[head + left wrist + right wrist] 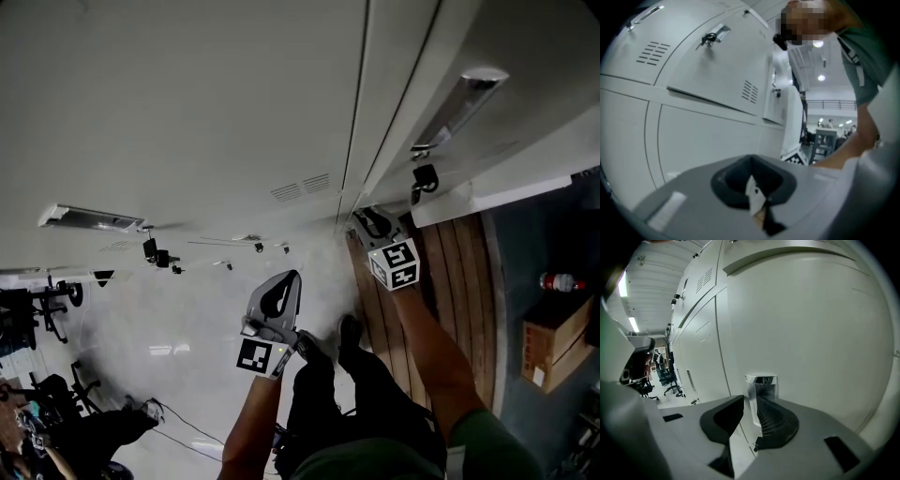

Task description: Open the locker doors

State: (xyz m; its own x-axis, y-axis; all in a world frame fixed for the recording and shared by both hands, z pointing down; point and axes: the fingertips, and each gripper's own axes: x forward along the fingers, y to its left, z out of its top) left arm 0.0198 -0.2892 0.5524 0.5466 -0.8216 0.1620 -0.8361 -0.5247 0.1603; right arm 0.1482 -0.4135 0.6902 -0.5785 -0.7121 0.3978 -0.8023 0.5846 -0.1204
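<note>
A wall of pale grey locker doors point(187, 112) fills the head view. One door point(525, 66) at the right stands ajar, with a long metal handle point(459, 103) and a key point(424, 178) hanging in its lock. My right gripper point(370, 223) is low against the lockers. In the right gripper view its jaws point(750, 413) stand apart around a small metal handle point(761, 387) on a closed door point(811, 324); the left pad is clear of it. My left gripper point(281, 289) hangs back from the lockers, shut and empty point(753, 190). Its view shows the ajar door point(717, 70).
A strip of wooden floor point(450, 272) runs along the lockers. A cardboard box point(555, 339) and a bottle point(560, 281) sit at the right. Office chairs point(37, 309) and another person point(28, 422) are at the far left. My own legs point(323, 375) are below.
</note>
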